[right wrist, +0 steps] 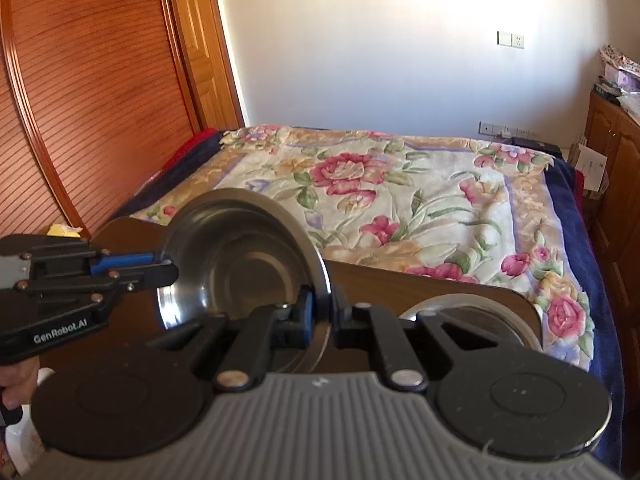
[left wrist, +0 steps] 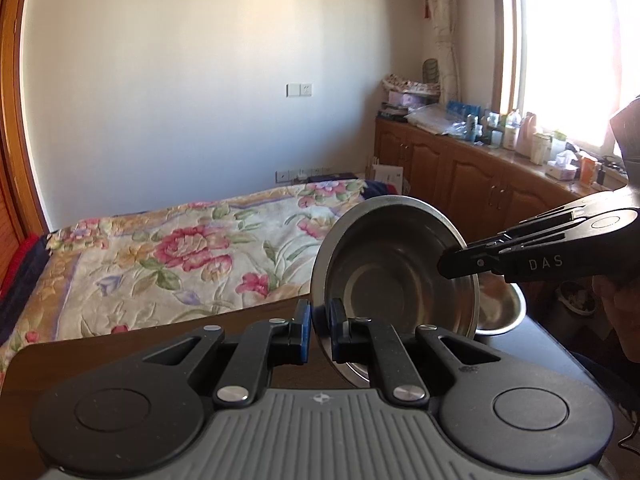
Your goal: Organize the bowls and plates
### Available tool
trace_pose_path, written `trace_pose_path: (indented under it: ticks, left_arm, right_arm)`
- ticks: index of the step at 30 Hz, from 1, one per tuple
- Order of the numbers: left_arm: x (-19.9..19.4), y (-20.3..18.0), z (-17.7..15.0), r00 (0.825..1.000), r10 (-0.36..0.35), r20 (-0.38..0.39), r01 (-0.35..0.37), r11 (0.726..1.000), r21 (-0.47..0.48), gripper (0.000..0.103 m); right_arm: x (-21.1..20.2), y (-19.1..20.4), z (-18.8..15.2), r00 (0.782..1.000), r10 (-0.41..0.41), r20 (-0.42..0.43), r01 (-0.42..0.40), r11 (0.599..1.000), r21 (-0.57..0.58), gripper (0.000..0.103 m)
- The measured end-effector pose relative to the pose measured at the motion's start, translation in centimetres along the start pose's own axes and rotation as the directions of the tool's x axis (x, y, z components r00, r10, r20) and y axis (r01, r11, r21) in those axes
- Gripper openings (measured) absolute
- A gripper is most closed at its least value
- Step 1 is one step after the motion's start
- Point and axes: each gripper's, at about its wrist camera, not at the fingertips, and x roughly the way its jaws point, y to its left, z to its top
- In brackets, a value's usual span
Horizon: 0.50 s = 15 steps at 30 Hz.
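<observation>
A steel bowl (left wrist: 394,264) is held tilted on edge above a dark wooden table (left wrist: 160,340). My left gripper (left wrist: 319,326) is shut on its rim from one side. My right gripper (right wrist: 327,312) is shut on the opposite rim of the same steel bowl (right wrist: 240,260). Each gripper shows in the other's view: the right one (left wrist: 460,266) and the left one (right wrist: 168,268). A second steel bowl (left wrist: 502,308) stands on the table behind the held one; it also shows in the right wrist view (right wrist: 480,312), partly hidden by my gripper.
A bed with a floral blanket (right wrist: 400,192) lies beyond the table. Wooden cabinets (left wrist: 460,168) with bottles on top run under the window on the right. A wooden wardrobe (right wrist: 88,100) stands on the left. A white dish edge (right wrist: 20,440) shows at the bottom left.
</observation>
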Motion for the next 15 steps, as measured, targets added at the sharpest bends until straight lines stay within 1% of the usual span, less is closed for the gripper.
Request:
trace_pose_path:
  ticks: [7,15]
  left_arm:
    - [-3.3,-1.7,-0.2,0.998,-0.035,0.043,0.034,0.999,0.019,0.011]
    - [-6.0,-3.4,-1.4,0.996,-0.071,0.055,0.069,0.997,0.037,0.011]
  right_arm:
    - [-4.1,1.1,-0.6,0.998,-0.04,0.047,0.041,0.999,-0.021,0.011]
    - [-7.8,1.9,-2.0,0.994,-0.078,0.075,0.082,0.995,-0.052,0.01]
